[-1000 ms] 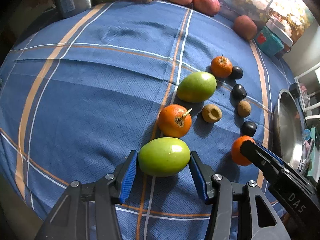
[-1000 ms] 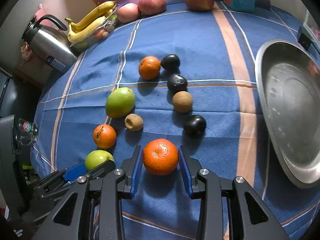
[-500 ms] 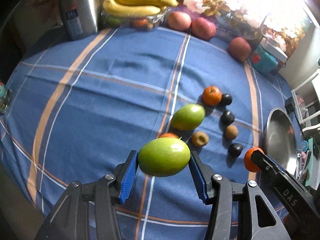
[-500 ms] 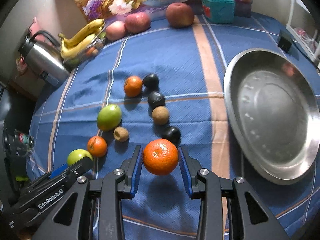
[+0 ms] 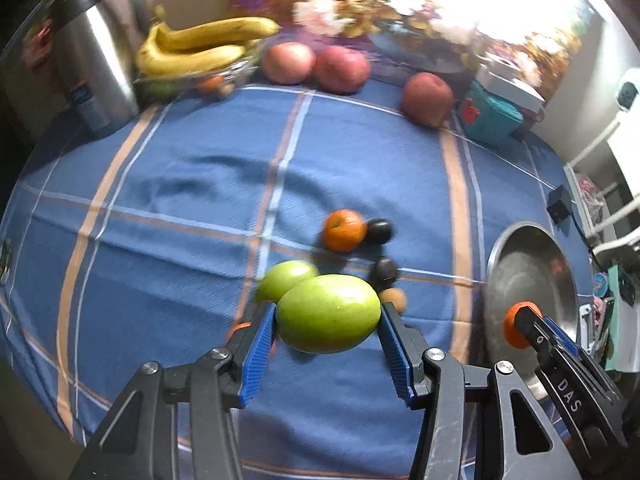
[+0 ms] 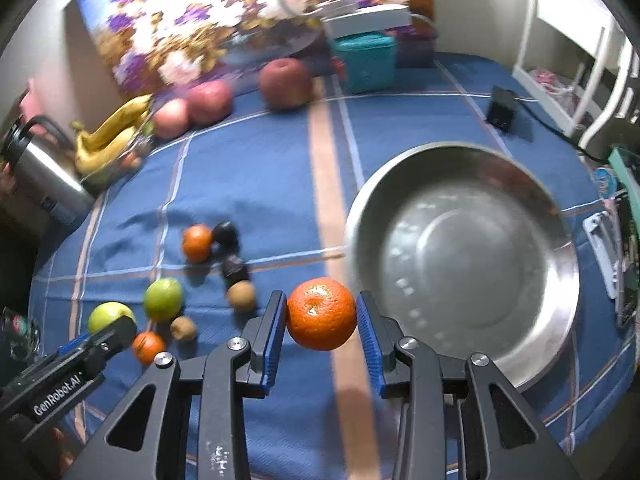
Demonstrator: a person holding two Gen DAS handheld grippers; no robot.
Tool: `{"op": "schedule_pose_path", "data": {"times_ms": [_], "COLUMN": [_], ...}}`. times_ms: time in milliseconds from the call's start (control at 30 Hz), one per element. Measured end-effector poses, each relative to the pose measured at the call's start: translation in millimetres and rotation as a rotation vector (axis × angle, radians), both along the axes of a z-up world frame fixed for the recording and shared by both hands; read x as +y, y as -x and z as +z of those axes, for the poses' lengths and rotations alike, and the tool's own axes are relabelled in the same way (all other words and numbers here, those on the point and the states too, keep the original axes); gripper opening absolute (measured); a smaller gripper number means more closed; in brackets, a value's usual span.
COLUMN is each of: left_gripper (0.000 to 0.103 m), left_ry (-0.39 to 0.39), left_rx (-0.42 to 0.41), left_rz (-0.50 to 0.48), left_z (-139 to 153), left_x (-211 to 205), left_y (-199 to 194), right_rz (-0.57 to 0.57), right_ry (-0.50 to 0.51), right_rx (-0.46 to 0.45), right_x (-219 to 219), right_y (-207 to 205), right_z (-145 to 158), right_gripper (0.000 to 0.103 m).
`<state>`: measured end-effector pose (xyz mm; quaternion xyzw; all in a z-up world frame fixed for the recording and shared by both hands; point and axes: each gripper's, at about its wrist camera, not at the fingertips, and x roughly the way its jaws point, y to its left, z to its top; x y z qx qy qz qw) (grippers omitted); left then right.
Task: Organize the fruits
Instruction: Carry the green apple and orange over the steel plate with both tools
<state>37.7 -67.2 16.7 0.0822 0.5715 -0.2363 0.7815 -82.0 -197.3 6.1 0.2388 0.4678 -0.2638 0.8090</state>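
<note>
My left gripper (image 5: 328, 316) is shut on a green mango (image 5: 329, 313) and holds it high above the blue tablecloth. My right gripper (image 6: 321, 316) is shut on an orange (image 6: 321, 314) and holds it in the air just left of the steel bowl (image 6: 560, 240). The bowl also shows in the left wrist view (image 5: 496, 264), with the right gripper and its orange (image 5: 511, 326) in front of it. On the cloth lie a second green mango (image 6: 163, 299), two oranges (image 6: 197, 242) (image 6: 148, 346), dark plums (image 6: 225, 233) and brown kiwis (image 6: 241, 295).
At the table's far edge stand a steel kettle (image 5: 96, 64), a dish of bananas (image 5: 200, 46), three red apples (image 5: 340, 68) and a teal box (image 5: 492, 114). A black adapter with a cable (image 6: 502, 107) lies behind the bowl.
Both grippers have risen further with their fruit, so the table looks farther away. The right gripper has moved right, toward the steel bowl.
</note>
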Motion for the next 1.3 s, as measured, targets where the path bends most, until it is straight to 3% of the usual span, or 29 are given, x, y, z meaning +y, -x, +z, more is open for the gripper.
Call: {"op": "schedule_pose_path", "data": {"times_ms": [400, 667, 1300], "left_gripper": [0.055, 0.055, 0.055], "left_ry": [0.002, -0.001, -0.02], "left_rx": [0.014, -0.006, 0.035], "left_rz": [-0.196, -0.312, -0.421], "left_z": [-5.2, -11.3, -45.7], "left_x": [-98.6, -150.8, -195.2], "left_y": [24.7, 45.8, 72.5], "right_rz": [-0.192, -0.262, -0.345], "right_ry": [0.011, 0.0, -0.093], "right_rx": [0.013, -0.009, 0.029], "right_x": [-71.3, -105.1, -143.8], "right_y": [37.3, 50.4, 69.8], "right_z": [3.9, 7.6, -27.7], "right_gripper": [0.037, 0.037, 0.038]}}
